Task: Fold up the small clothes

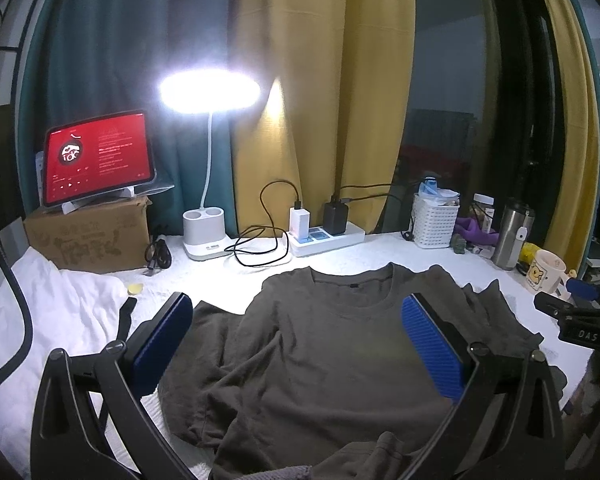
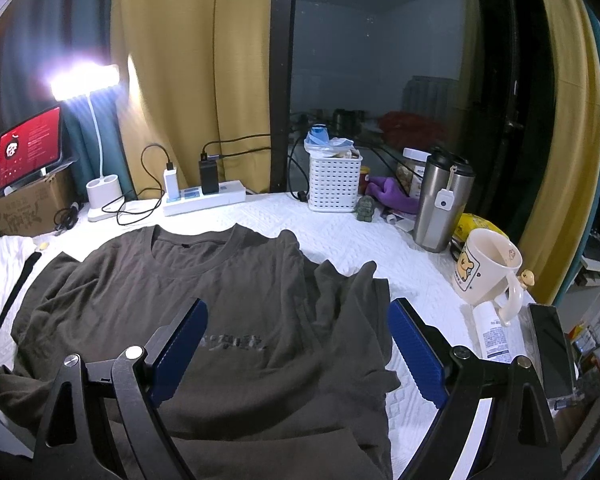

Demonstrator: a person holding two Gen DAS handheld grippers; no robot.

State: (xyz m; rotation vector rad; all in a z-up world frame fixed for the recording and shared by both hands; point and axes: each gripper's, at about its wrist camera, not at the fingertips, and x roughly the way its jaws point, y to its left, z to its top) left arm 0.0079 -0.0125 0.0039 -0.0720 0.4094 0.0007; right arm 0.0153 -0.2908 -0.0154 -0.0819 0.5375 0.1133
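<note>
Hovering w/ both tongs wide open, empty: left gripper over shirt chest, right gripper beside rumpled sleeve—flatten it before folding.

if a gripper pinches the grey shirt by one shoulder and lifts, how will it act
The shirt will likely go limp and drape, since its thin cloth already lies in wrinkles and its right sleeve is bunched up. It probably weighs little. It may drag across the textured white cover rather than slide cleanly.
</note>
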